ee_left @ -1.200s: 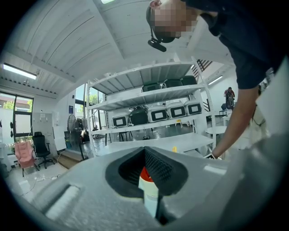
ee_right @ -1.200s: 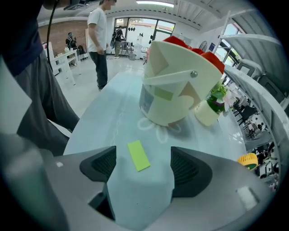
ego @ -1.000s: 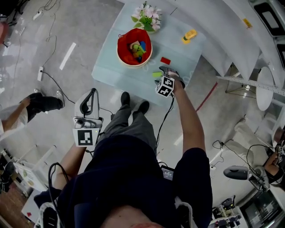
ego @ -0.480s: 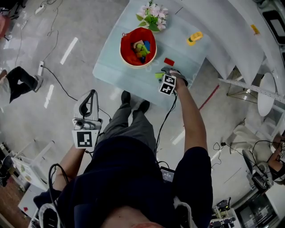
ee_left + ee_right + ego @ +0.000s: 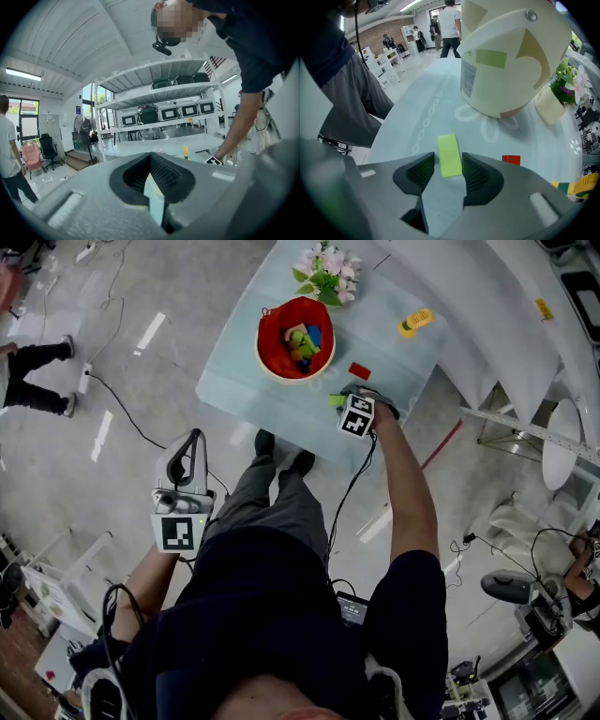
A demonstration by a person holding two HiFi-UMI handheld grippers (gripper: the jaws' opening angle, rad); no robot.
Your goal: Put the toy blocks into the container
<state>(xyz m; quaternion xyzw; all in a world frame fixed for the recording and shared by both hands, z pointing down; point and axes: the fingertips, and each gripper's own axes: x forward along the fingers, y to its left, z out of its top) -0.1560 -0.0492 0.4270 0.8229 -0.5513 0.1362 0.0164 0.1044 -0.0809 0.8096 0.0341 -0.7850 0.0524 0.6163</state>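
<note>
Change: the jaws of my right hand-held gripper (image 5: 448, 159) have just been closing around the green block (image 5: 449, 164).
Right opening: about half; the pads stand just beside the block's long sides and, I judge, are not yet pressing.
Block location: flat on the bench (image 5: 417, 126), near the container (image 5: 501, 70).
Task meaning: the grasp is nearly made; the lift is not yet begun.
Left hand-held gripper (image 5: 152, 183): jaws together, empty.

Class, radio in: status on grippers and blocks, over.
Right gripper: fingers just been closing around flat light-green rectangular block, not yet pressing. Left gripper shut, empty. Path to red-lined round container clear.
</note>
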